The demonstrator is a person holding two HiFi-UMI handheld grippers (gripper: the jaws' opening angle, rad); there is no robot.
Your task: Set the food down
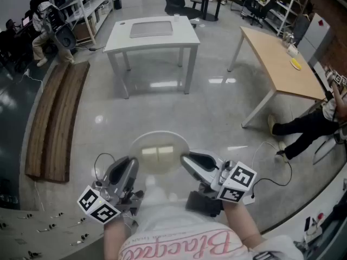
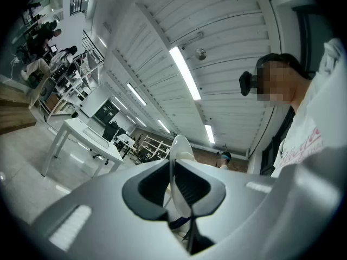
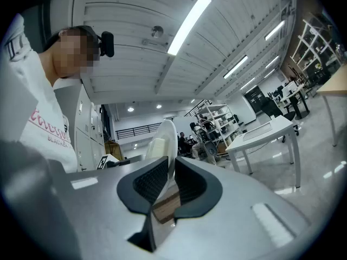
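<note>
I hold a round pale plate (image 1: pixel 160 151) level over the floor, just in front of my body. My left gripper (image 1: pixel 132 164) is shut on its left rim and my right gripper (image 1: pixel 186 159) is shut on its right rim. In the left gripper view the plate (image 2: pixel 179 145) runs edge-on between the dark pads of the left gripper (image 2: pixel 174 172), with a pale lump of food (image 2: pixel 188 156) on it. The right gripper view shows the plate (image 3: pixel 167 131) in the same way between the pads of the right gripper (image 3: pixel 169 169), with the pale food (image 3: pixel 153 145) beside the rim.
A white table (image 1: pixel 153 37) stands ahead on the grey floor. A wooden table (image 1: pixel 279 64) is at the right, with a person (image 1: pixel 309 126) sitting by it. Long wooden planks (image 1: pixel 54 123) lie at the left. Shelves and seated people fill the far left corner.
</note>
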